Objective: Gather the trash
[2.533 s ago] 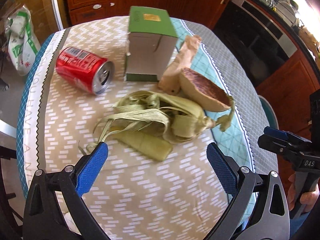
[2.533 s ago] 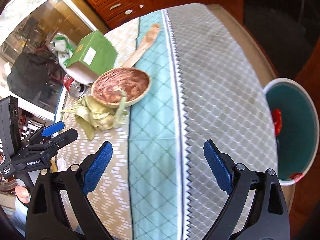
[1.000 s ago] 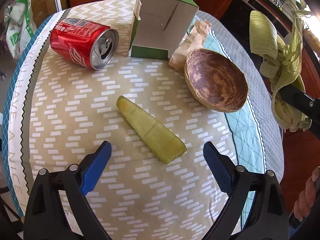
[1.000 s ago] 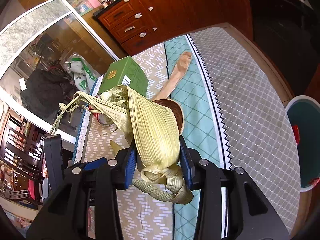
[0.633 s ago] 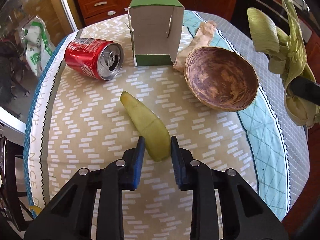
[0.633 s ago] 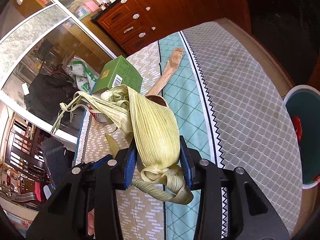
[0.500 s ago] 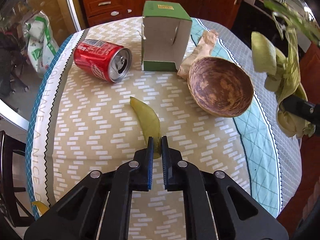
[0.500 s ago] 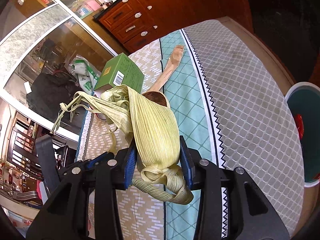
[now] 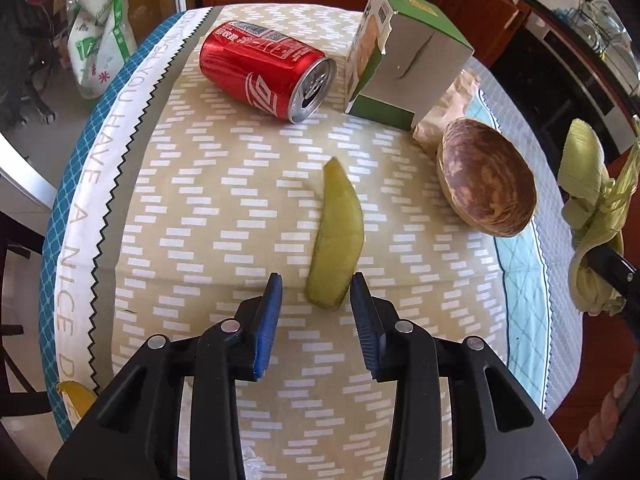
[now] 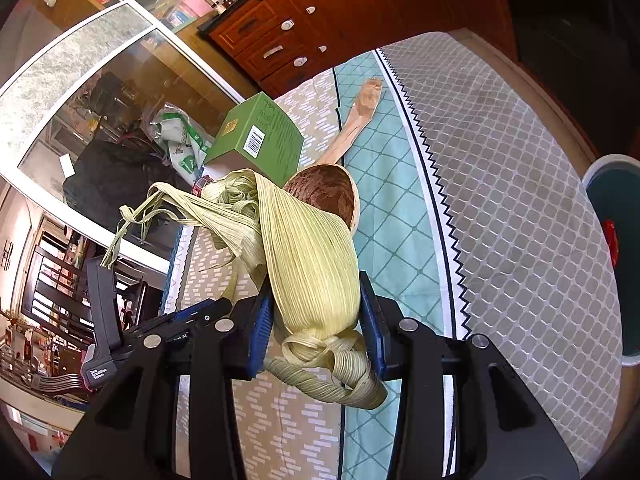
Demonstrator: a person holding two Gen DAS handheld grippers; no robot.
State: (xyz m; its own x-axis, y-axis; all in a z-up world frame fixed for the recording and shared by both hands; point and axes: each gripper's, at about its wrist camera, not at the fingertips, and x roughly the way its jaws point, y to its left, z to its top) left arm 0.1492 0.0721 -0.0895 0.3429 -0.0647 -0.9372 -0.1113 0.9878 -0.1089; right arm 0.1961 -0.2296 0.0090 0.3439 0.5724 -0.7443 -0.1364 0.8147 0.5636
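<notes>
Left gripper [image 9: 316,292]: blue-padded jaws partly apart, low over the cloth, straddling the near tip of a pale green curved husk strip [image 9: 336,240]; right pad close beside the tip, left pad clear of it, nothing clamped. Strip lying flat on the beige zigzag-patterned tablecloth [image 9: 208,216], pointing away toward the far items. Beyond it, a red soda can [image 9: 264,70] on its side, open end toward the camera. Just right of the can, a green and white cardboard box [image 9: 404,56], open flap side facing forward. Behind the box's right corner, a crumpled brown paper piece [image 9: 448,108], and beside that a brown mottled half-shell bowl [image 9: 486,188], tilted, at the seam with the teal quilted band.

Right gripper [image 10: 316,316]: blue pads pressed in on a bundle of pale yellow-green corn husks [image 10: 308,256], held above the table; loose strands trailing left, curled ends hanging below the jaws. Same bundle visible at the right edge of the left view [image 9: 592,216]. Off the table's right side, a white-rimmed teal bin [image 10: 616,216] with something red inside.
</notes>
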